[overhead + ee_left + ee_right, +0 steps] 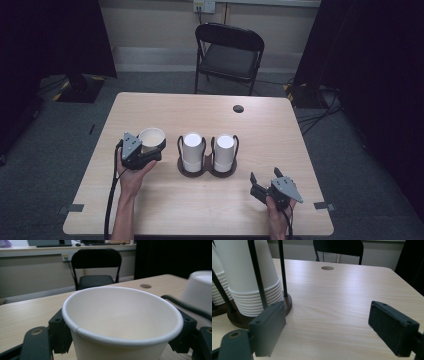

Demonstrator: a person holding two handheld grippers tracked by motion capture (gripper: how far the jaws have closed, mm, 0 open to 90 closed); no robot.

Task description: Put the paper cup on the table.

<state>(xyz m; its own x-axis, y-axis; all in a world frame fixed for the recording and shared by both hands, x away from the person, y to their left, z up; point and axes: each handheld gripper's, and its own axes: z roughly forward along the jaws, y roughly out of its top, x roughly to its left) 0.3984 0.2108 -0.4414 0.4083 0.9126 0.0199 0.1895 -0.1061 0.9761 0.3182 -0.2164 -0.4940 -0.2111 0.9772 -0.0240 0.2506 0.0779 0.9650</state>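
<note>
- Left hand-held gripper (150, 152) was clamped on a single paper cup (151, 138), one jaw on each side of the wall just under the rolled rim; the cup sat upright, mouth up, empty.
- The cup was just left of the cup holder (207, 170), close to its left stack (192, 150) but not touching as far as I could tell. Whether it rested on the desk (260, 130) or hung just above it, I couldn't tell.
- Right hand-held gripper (265, 186) had its jaws wide apart, nothing between them, low over the desk, right of the holder and on the near side.
- Handling, my read: thin-walled paper, very light, and it would crush or go oval under a hard squeeze. The rim is the stiffest part, so a grip just below it, as I had it, looked right. Smooth wall, so I expected some slip if I tilted fast.
- The right stack (224, 150) and left stack stood mouth down inside the wire loops. Nested cups tend to stick; I judged that pulling one could drag a second along.
- Writing: none readable. Cups were plain white with no print or logo visible, and I saw no label on the holder base or the jaws.
- Folding chair (229, 52) stood beyond the holder, past the far edge of the desk.
</note>
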